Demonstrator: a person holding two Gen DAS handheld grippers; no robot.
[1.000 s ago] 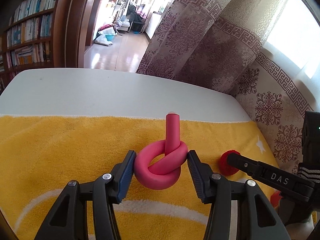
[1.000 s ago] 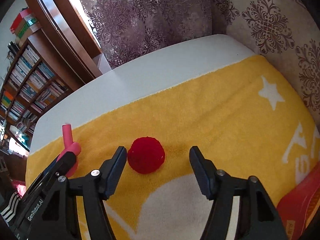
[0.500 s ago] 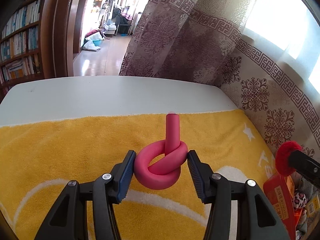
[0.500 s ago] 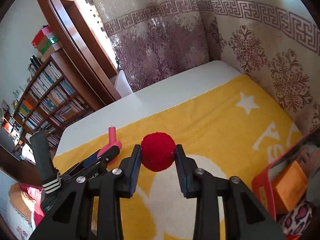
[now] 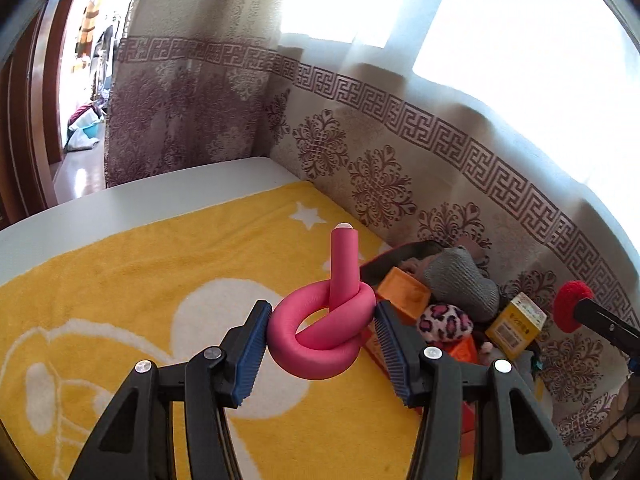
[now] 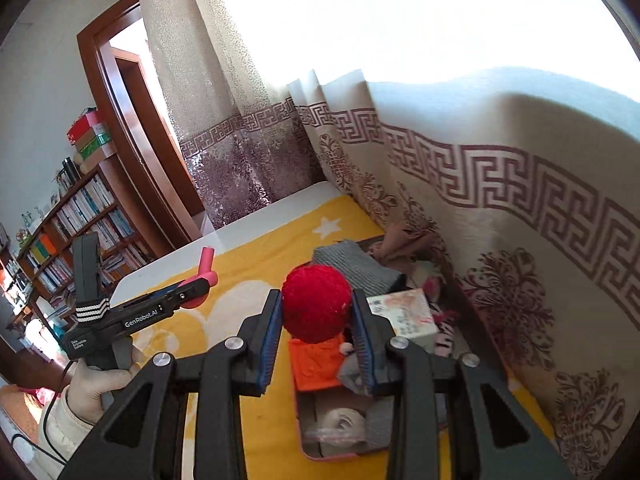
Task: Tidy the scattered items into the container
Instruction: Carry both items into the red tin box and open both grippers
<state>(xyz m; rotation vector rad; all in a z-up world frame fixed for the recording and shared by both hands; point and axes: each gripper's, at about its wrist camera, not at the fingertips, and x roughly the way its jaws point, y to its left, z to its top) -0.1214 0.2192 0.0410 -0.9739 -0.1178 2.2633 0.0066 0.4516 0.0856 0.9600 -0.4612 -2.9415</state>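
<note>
Pink foam knot [image 5: 320, 330] was clamped in the left gripper [image 5: 320, 346] above the yellow towel [image 5: 120, 280], red pompom [image 6: 316, 304] pinched in the right gripper [image 6: 316, 336] above the already cluttered red box [image 6: 316, 454], 2 grips solid.

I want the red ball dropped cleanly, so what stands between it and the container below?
Nothing visible stands between them. The right tool holds the red yarn ball above the container, which is open-topped. An orange item and a white box already lie inside, so the ball would land on them.
</note>
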